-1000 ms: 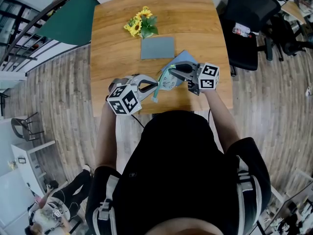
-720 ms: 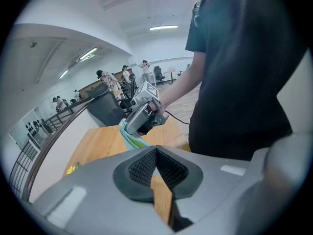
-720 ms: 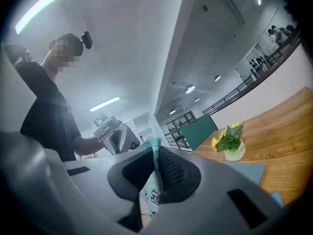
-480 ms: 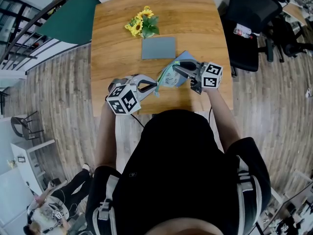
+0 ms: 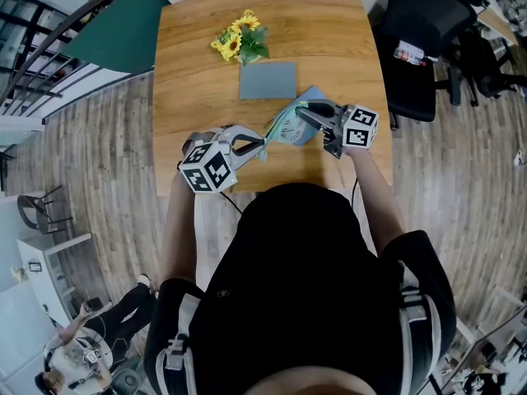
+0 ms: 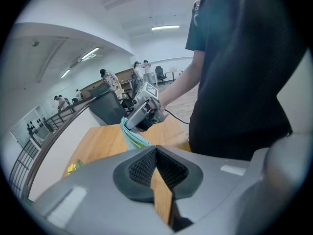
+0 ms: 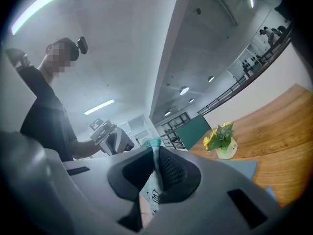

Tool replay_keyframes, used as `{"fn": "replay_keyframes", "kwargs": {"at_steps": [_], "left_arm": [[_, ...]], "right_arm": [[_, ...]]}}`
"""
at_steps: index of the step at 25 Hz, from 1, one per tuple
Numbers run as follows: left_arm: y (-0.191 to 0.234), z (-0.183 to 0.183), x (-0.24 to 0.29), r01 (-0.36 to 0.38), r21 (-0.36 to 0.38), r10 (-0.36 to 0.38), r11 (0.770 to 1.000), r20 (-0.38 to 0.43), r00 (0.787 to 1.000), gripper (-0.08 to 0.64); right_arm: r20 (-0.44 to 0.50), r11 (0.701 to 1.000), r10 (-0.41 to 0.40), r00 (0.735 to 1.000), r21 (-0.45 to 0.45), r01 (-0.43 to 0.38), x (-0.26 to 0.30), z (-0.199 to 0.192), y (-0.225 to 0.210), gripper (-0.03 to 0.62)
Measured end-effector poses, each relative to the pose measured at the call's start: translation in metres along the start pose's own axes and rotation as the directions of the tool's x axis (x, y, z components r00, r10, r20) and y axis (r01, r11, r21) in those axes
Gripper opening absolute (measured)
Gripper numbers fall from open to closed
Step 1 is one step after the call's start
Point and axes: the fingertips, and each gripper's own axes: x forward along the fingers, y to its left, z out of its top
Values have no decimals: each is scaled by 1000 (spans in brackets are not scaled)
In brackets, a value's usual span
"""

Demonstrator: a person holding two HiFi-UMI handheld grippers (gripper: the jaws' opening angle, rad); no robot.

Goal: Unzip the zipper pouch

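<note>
Holding the zipper pouch point(image 5: 288, 130) clear of the wooden table point(image 5: 198, 89), a person is working it between two handheld grippers near the table's front edge. The right gripper point(image 5: 298, 115) is pinching the pouch's printed fabric beside the teal zipper band, apparently anchoring the body so the zip has something to pull against. The left gripper point(image 5: 262, 145) is pressing its jaws together at the end of that band, seemingly nipping the band or its slider; which of the two is too small to tell. The band is stretching between the two tools, suggesting an opening pull is in hand.

The head view is giving the layout: the pouch is hanging in the gap between the grippers, with a grey mat point(image 5: 268, 81) and a pot of yellow flowers point(image 5: 237, 44) sitting well beyond it. It is not showing the pads. The right gripper view is showing white printed cloth clamped between them. The left gripper view is showing its pads meeting, with table wood below and the teal band rising from their tips toward the other tool.
</note>
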Motion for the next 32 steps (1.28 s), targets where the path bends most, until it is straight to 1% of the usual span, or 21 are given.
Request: {"fn": "replay_keyframes", "kwargs": {"at_steps": [7,19,22,25,28,32], "left_arm": [[1,1,-4,-6,1,6,1000,8,1000,3],[2,-2,-10,-16,-7,16,1000,8,1000,3],[3,-4,-13,-26,-12,26,1000,4,1000,3],[4,-6,-16,-36,-22,36,999,9,999,3],[6,-9,-18,-45,-43,46,998,23,999,3],[8,-15,-21,-63,-123,72,990,74,995,5]], "right_arm": [[39,999,-25,999,31,23,-2,4,-6,26],[41,998,-59,997,22,58,-7,5,-11,26],[42,997,-80,996,6,80,-9,1,-12,28],[38,996,-89,995,8,89,-10,-5,-10,28],[31,996,-94,995,-2,94,-10,-6,-9,28],[16,995,-86,996,-42,87,-8,-2,0,28]]}}
